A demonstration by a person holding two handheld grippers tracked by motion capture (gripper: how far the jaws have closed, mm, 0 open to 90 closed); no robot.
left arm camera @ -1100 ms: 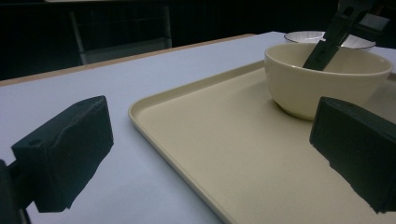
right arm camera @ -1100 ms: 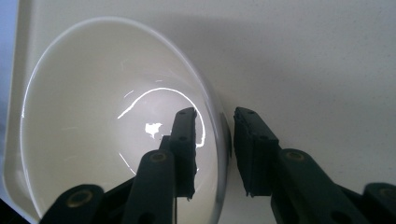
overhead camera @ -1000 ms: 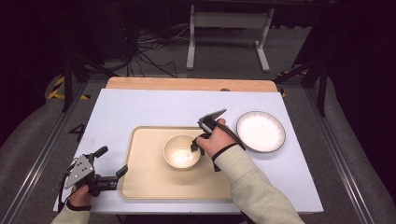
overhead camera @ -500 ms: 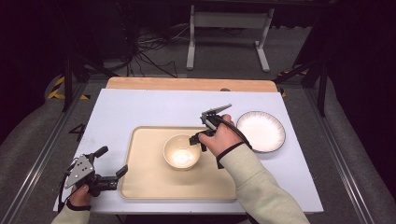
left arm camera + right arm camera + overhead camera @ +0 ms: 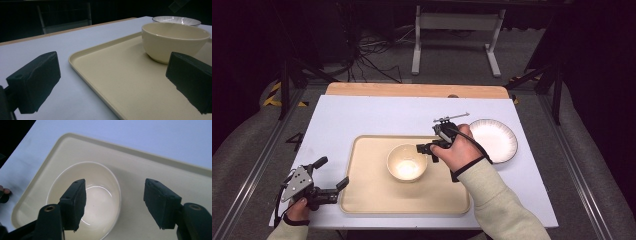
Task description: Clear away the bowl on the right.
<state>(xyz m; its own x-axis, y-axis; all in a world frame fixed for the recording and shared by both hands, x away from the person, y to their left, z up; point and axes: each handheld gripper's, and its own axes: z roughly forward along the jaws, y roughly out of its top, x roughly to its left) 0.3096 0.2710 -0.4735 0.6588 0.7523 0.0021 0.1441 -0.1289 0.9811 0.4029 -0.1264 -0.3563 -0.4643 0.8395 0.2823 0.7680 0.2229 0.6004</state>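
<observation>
A cream bowl (image 5: 407, 162) stands upright and empty in the middle of a beige tray (image 5: 372, 192). My right gripper (image 5: 428, 153) hovers just above the bowl's right rim. Its jaws have just been opening and now stand open; they touch nothing. In the right gripper view the bowl (image 5: 100, 202) and the tray (image 5: 150, 170) lie below the right gripper (image 5: 116, 205). My left gripper (image 5: 332, 172) rests low at the tray's front-left corner, open. In the left gripper view its jaws (image 5: 112, 85) straddle the tray's edge (image 5: 82, 67), and the bowl (image 5: 175, 42) is farther off.
A white plate (image 5: 493, 140) lies on the blue-white table cover (image 5: 362, 115) right of the tray; it is behind the bowl as the plate (image 5: 175, 20) in the left gripper view. A wooden strip (image 5: 412, 90) runs along the table's far edge. The floor beyond is dark, with cables and a stand.
My right gripper has let go of the bowl's rim, opened its jaws and lifted up and to the right. The bowl stays on the tray. The left gripper has kept still.
</observation>
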